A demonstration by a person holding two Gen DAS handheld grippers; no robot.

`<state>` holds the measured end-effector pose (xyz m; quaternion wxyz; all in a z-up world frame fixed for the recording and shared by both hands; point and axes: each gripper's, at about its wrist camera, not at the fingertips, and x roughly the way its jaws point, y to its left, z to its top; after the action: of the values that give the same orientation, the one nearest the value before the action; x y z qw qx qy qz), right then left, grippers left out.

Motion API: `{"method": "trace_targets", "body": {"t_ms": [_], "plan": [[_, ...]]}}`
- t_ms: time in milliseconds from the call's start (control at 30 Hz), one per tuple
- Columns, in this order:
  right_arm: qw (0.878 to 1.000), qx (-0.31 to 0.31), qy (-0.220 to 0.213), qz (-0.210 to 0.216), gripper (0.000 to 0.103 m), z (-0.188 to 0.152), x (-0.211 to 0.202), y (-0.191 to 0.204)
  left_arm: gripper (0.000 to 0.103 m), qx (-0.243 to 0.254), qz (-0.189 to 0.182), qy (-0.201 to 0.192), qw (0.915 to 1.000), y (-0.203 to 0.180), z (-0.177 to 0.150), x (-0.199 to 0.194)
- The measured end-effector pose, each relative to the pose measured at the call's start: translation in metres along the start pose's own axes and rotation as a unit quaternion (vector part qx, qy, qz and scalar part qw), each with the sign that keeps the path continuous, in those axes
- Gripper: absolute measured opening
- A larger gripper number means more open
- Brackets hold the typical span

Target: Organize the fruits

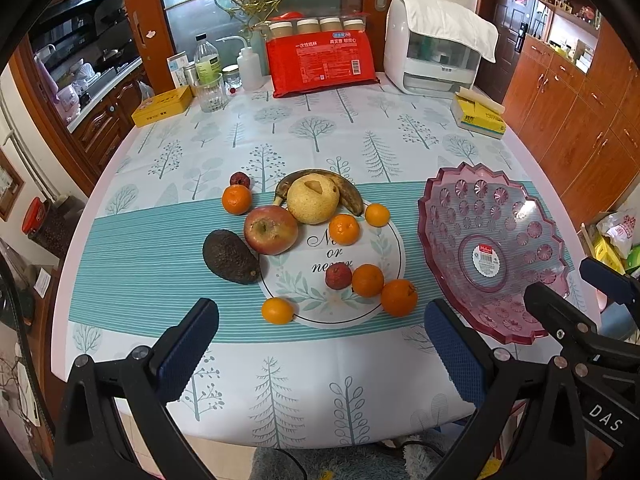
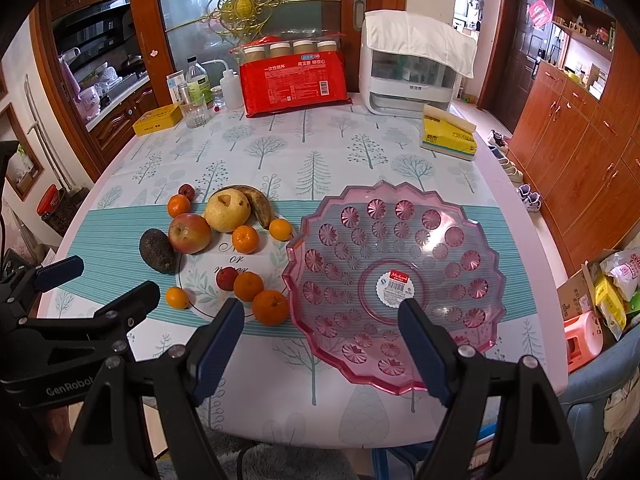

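Tree-printed tabletop [image 1: 320,128]: loose fruit left of an empty scalloped pink plastic bowl [image 2: 460,216] labelled "Medianal"-like, unreadable; both grippers [image 1: 320,344] [image 2: 320,344] released.

At the back of the table [image 1: 120,208] a big red pack [image 1: 320,62] leans up, with four jars [image 1: 316,26] behind it; a white machine [image 1: 432,60] with a white cloth [image 1: 448,20] on top stands just right of the pack; a clear glass [image 1: 211,93], a tall bottle [image 1: 207,60] and a white squeeze bottle [image 1: 250,68] stand to the left; a yellow tin [image 1: 162,106] lies at the left edge; a yellow box [image 1: 478,114] lies on the right; brown cupboards [image 2: 576,148] line the wall.
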<state>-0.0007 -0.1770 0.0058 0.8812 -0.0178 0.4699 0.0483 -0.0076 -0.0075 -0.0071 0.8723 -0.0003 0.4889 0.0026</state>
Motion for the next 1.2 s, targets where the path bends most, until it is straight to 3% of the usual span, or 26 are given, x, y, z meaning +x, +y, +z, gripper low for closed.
{"method": "trace_targets", "body": {"t_ms": [1200], "plan": [[1.000, 0.008, 0.006, -0.002, 0.080, -0.0009, 0.0068, -0.0061, 0.102, 0.010, -0.002, 0.000, 0.9999, -0.0024, 0.0077, 0.0073]]}}
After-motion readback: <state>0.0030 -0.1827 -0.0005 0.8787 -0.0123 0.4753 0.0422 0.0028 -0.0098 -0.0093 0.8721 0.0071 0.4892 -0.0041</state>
